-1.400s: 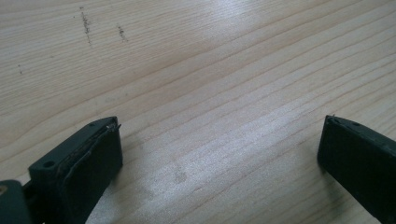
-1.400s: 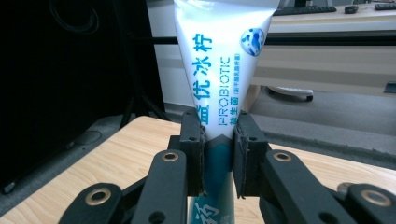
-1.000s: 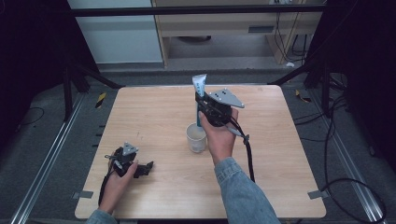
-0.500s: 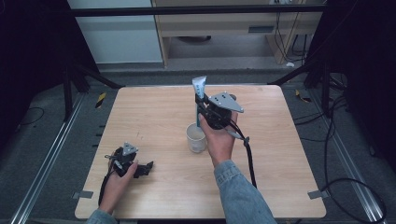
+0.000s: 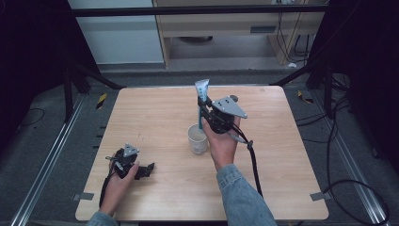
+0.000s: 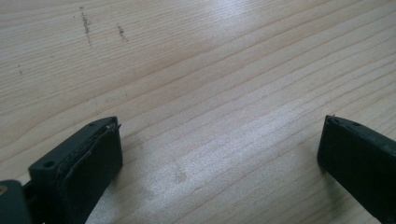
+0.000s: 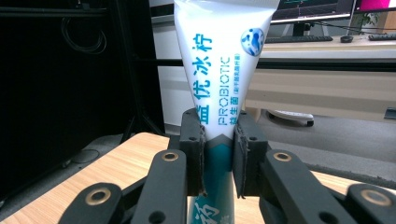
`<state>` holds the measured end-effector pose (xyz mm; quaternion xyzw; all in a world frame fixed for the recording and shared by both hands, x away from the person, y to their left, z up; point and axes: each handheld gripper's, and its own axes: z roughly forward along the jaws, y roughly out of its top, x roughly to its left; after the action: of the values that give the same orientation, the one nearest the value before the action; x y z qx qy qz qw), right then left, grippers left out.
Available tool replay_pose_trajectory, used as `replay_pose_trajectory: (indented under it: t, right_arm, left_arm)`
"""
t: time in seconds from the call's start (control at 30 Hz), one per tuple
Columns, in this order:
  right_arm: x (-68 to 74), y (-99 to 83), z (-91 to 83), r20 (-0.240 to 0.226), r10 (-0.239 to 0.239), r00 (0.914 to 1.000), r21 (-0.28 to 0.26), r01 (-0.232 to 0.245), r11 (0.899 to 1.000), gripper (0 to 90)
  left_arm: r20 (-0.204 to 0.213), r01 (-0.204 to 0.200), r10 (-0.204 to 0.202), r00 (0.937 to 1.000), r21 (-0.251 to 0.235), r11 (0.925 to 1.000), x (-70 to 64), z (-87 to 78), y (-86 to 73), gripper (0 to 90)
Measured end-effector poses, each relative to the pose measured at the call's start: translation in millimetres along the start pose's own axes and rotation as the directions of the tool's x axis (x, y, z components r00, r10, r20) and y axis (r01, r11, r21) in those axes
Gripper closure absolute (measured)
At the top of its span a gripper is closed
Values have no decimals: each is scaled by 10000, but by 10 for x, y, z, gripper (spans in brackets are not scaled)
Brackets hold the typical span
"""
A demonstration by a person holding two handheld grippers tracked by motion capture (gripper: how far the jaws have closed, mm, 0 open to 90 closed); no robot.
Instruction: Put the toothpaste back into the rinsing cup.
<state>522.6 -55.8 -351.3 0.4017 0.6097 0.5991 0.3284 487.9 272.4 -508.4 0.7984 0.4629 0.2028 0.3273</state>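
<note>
- A toothpaste tube (image 7: 223, 70) is pinched between the pads (image 7: 195, 156) of the right gripper (image 7: 218, 158), which are pressed against its two flat sides where the white part meets the teal part
- The tube is held upright, with the wide crimped end at the top and the narrower teal end pointing down
- In the high view the tube (image 5: 203, 96) is seen just above and behind a white cup (image 5: 198, 138), its lower end near the cup's rim; whether the two touch cannot be told
- The cup stands on the table (image 5: 155, 117) near its middle, slightly toward the far edge
- The right gripper (image 5: 203, 107) is held by the right hand (image 5: 222, 141), raised over the middle of the table
- The jaws of the left gripper (image 6: 219, 154) are spread wide apart, with nothing but bare wood between them
- The left gripper (image 5: 147, 169) is rested low on the table close to the near left corner, held by the left hand (image 5: 117, 181), well apart from the cup
</note>
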Motion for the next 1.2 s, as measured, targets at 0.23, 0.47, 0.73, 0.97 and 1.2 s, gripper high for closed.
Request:
replay_pose_trajectory:
  t: [0.23, 0.47, 0.73, 0.97, 1.2]
  right_arm:
    - [3, -94, 27, -43, 39, 10000, 25, -39, 10000, 765]
    - [23, -181, 72, -112, 103, 9999, 40, -102, 9999, 765]
    - [47, -355, 120, -181, 48, 9998, 179, -45, 9998, 765]
    - [47, -479, 143, -213, 45, 9998, 273, -39, 9996, 765]
    - [42, -623, 164, -179, 86, 9998, 522, -76, 9986, 765]
  left_arm:
    - [1, 4, -4, 10000, 0, 10000, 0, 0, 0, 0]
    - [1, 4, -4, 10000, -1, 10000, 0, 0, 0, 0]
    - [1, 3, -3, 10000, 0, 10000, 0, 0, 0, 0]
    - [0, -1, 1, 10000, 0, 10000, 0, 0, 0, 0]
    - [6, -6, 6, 10000, -1, 10000, 1, 1, 0, 0]
